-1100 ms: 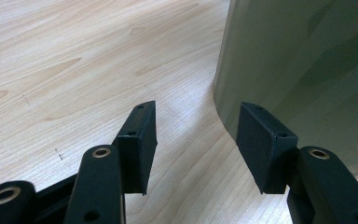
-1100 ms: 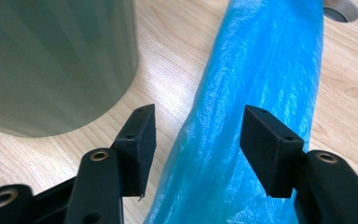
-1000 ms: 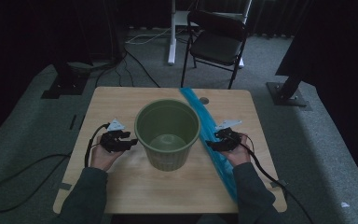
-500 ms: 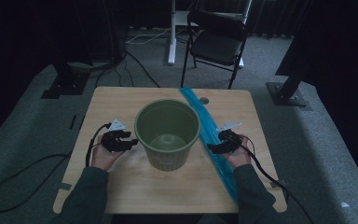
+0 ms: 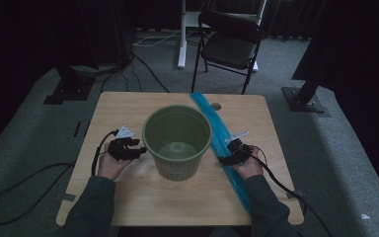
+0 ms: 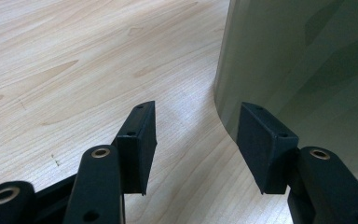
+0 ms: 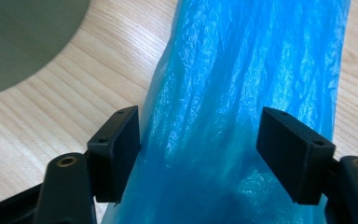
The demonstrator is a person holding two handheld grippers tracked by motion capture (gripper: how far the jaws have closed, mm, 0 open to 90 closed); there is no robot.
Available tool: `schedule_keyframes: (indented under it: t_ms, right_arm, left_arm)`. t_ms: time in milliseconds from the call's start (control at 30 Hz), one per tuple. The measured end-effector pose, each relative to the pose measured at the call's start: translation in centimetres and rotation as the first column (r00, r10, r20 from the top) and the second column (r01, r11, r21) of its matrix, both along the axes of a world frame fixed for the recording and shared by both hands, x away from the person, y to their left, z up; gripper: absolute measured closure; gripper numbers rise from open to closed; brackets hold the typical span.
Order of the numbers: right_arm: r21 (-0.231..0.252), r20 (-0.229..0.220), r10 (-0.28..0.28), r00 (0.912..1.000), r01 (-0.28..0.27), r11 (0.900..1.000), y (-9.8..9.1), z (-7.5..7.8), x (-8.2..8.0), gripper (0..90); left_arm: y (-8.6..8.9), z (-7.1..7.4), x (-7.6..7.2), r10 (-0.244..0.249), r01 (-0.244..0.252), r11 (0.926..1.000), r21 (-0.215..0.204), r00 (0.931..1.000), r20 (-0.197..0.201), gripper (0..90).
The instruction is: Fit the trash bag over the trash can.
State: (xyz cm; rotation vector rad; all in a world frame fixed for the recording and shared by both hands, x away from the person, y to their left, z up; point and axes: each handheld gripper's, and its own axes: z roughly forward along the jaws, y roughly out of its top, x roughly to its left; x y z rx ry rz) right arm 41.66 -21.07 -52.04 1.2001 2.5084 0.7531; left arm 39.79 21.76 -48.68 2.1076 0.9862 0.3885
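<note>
Blue plastic bag is lying as a long strip across the wooden table, running between the right gripper's jaws, which have just been opening and are straddling it unclenched, with the green bin at its nine o'clock.

Pale, matt wooden table top with fine grain; smooth, dull olive-green plastic bucket; thin, crinkled, glossy blue plastic bag; matt black gripper pads.
</note>
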Motion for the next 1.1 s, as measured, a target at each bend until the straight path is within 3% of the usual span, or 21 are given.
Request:
schedule_keyframes:
  t_ms: [167, 200, 267, 567, 900, 1100]
  right_arm:
    - [0.000, -0.005, -0.013, 0.9999, 0.013, 0.9999, 0.0, -0.2, 0.2, 35.5]
    - [0.001, -0.016, -0.017, 0.9997, 0.017, 0.9999, -0.1, -0.2, 0.2, 43.2]
    - [0.003, -0.017, -0.023, 0.9996, 0.023, 0.9997, -0.2, -0.3, 0.3, 47.4]
    - [0.016, -0.023, -0.027, 0.9994, 0.028, 0.9995, -0.5, -0.3, 0.4, 58.9]
    - [0.020, -0.027, -0.036, 0.9990, 0.036, 0.9991, -0.7, -0.2, 0.5, 85.3]
    - [0.034, -0.014, -0.044, 0.9989, 0.044, 0.9984, -1.0, 0.2, 0.6, 88.2]
  left_arm:
    - [0.0, 0.0, 0.0, 0.002, -0.001, 1.0000, -0.004, 1.0000, 0.002, 47.4]
    - [-0.1, 0.0, 0.1, 0.003, -0.003, 1.0000, -0.005, 1.0000, 0.002, 47.4]
    - [-0.1, -0.1, 0.1, 0.003, -0.003, 1.0000, -0.005, 1.0000, 0.002, 47.4]
    - [0.0, -0.1, 0.3, 0.013, -0.013, 0.9998, -0.013, 0.9999, 0.003, 47.4]
    - [0.2, 0.0, 0.6, 0.036, -0.036, 0.9987, -0.037, 0.9993, 0.007, 47.6]
    - [0.3, 0.1, 0.9, 0.046, -0.045, 0.9979, -0.046, 0.9988, 0.014, 47.7]
